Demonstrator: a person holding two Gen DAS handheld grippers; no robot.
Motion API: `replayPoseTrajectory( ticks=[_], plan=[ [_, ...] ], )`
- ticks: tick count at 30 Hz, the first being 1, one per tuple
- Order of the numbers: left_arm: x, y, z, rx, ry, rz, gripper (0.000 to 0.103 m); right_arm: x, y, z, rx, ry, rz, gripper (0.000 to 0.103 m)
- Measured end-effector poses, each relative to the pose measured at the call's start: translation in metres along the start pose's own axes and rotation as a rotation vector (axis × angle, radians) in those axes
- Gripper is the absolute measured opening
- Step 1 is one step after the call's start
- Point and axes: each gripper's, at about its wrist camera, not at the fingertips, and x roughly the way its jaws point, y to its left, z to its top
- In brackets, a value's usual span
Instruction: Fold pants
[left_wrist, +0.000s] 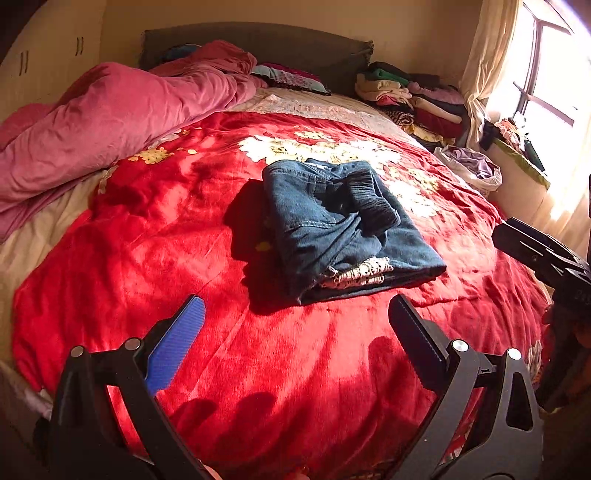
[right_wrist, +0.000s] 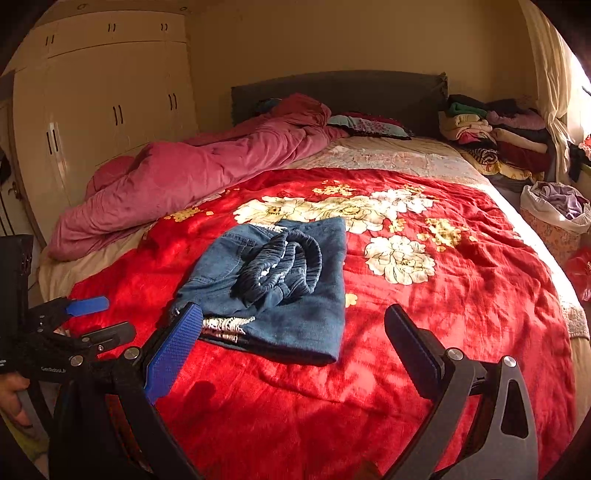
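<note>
Blue denim pants lie folded into a compact rectangle on a red blanket with white flowers, spread over a bed. The elastic waistband sits bunched on top of the fold, and a patterned lining shows at the near edge. The left gripper hovers over the blanket just short of the pants, its jaws spread wide and holding nothing. The right gripper hovers likewise, jaws wide apart and empty, its blue finger seeming to overlap the near corner of the pants, though contact cannot be judged from this angle. A pink duvet is heaped along the left side of the bed. Stacked clothes rest beside the headboard at the right, with a basket nearby.
</note>
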Motion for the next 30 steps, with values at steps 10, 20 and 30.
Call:
replayPoseTrajectory(
  ticks=[10, 20, 30],
  plan=[
    [0.004, 0.002, -0.019, -0.02, 0.025, 0.017, 0.093, 0.004, 0.0, -0.035, 0.03, 0.064, -0.011, 0.098],
    [0.008, 0.01, -0.027, -0.046, 0.035, 0.025, 0.093, 0.014, -0.001, -0.062, 0.043, 0.114, -0.035, 0.098],
    [0.011, 0.01, -0.03, -0.042, 0.047, 0.033, 0.093, 0.014, -0.007, -0.061, 0.047, 0.109, -0.051, 0.098]
  ],
)
